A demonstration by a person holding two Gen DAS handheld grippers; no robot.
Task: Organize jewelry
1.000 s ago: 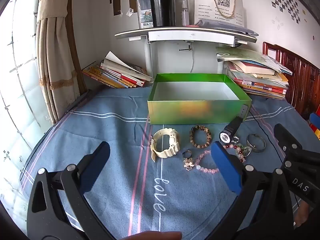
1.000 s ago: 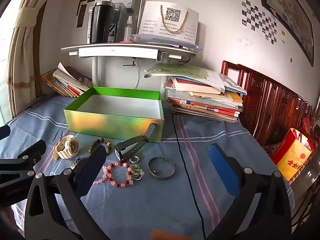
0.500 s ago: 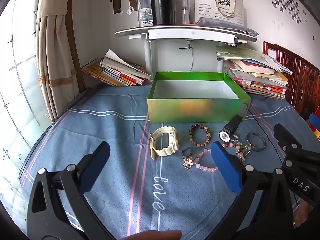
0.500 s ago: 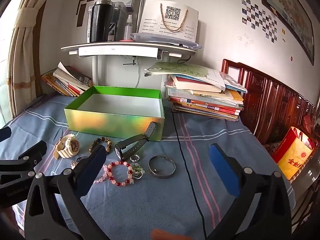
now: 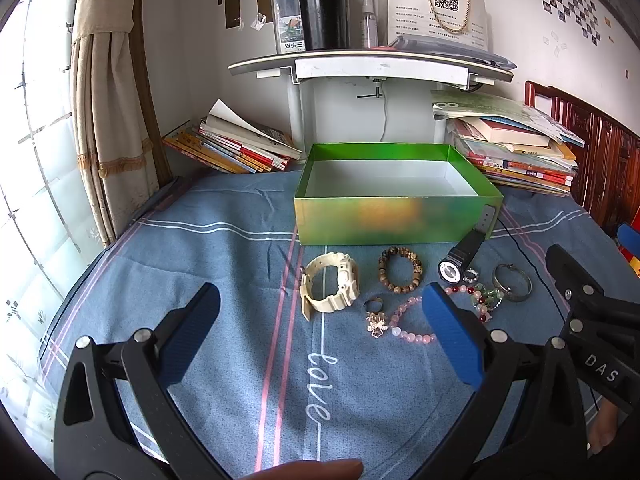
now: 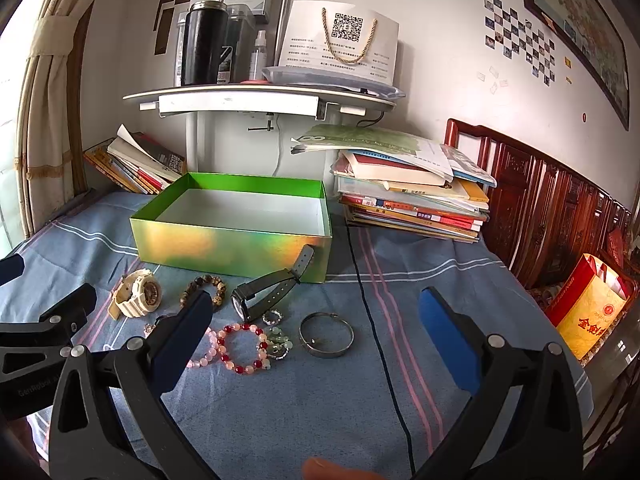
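Observation:
An empty green box (image 5: 396, 216) (image 6: 236, 248) stands open on the blue cloth. In front of it lie a cream watch (image 5: 330, 286) (image 6: 136, 294), a brown bead bracelet (image 5: 400, 270) (image 6: 202, 288), a black watch (image 5: 460, 260) (image 6: 268, 292), a silver bangle (image 5: 514, 282) (image 6: 326, 334), a pink bead bracelet (image 5: 412, 322), a red and pink bead bracelet (image 6: 244, 348) and small rings (image 5: 376, 316). My left gripper (image 5: 320, 334) is open and empty, short of the cream watch. My right gripper (image 6: 316, 338) is open and empty above the bangle.
A white shelf stand (image 5: 372, 68) with a black flask (image 5: 324, 6) stands behind the box. Book stacks lie at the back left (image 5: 236, 146) and back right (image 6: 412, 192). A black cable (image 6: 380, 344) crosses the cloth. A wooden bed frame (image 6: 560, 208) is at right.
Both grippers have shifted very slightly, so the box and jewelry sit a little higher in view. Nothing was picked up.

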